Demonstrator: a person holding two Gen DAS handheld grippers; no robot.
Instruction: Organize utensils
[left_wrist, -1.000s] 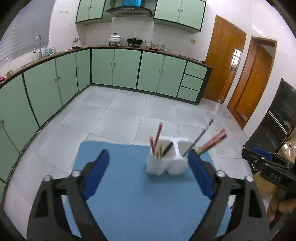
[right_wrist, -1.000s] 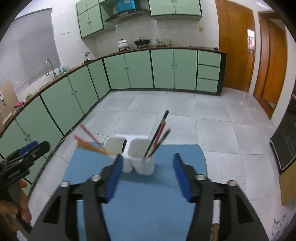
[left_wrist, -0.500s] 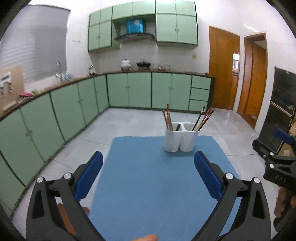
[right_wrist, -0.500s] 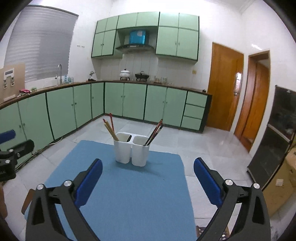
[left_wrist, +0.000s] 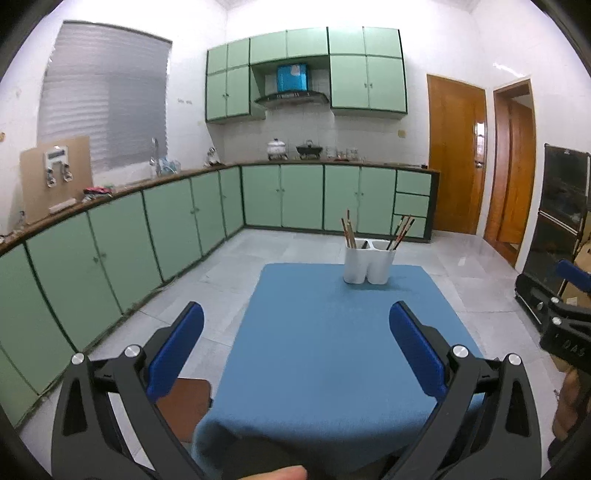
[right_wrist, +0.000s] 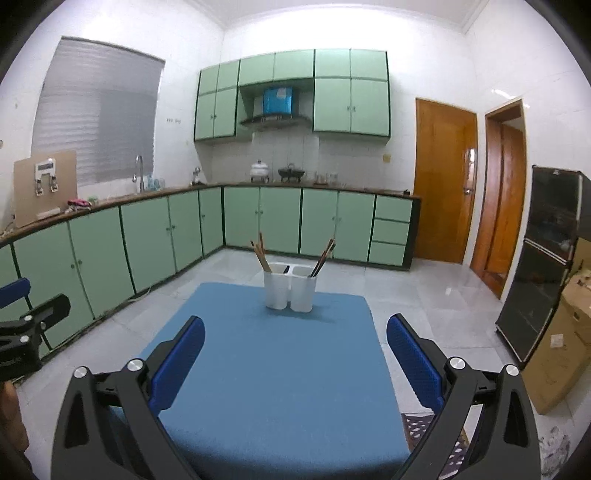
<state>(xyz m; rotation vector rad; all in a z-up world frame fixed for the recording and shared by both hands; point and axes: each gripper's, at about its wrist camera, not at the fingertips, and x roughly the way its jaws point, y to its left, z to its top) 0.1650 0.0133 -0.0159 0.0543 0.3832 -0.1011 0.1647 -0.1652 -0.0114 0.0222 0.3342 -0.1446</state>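
Observation:
A white two-cup utensil holder (left_wrist: 367, 264) stands at the far end of the blue table (left_wrist: 332, 350); it also shows in the right wrist view (right_wrist: 290, 291). Reddish-brown chopsticks (right_wrist: 260, 253) lean in its left cup and dark chopsticks (right_wrist: 323, 256) in its right cup. My left gripper (left_wrist: 295, 332) is open and empty, held back over the table's near end. My right gripper (right_wrist: 295, 343) is open and empty, also well short of the holder. Each gripper shows at the edge of the other's view.
Green kitchen cabinets (right_wrist: 147, 236) run along the left and back walls. Wooden doors (right_wrist: 443, 184) and a black cabinet (right_wrist: 546, 266) stand at the right, with cardboard boxes (right_wrist: 565, 332) beside it. A brown chair seat (left_wrist: 184, 406) sits left of the table.
Both grippers have pulled back and away from the holder, which now looks small and far. Both grippers' jaws have opened wider. The chopsticks stay in the cups.

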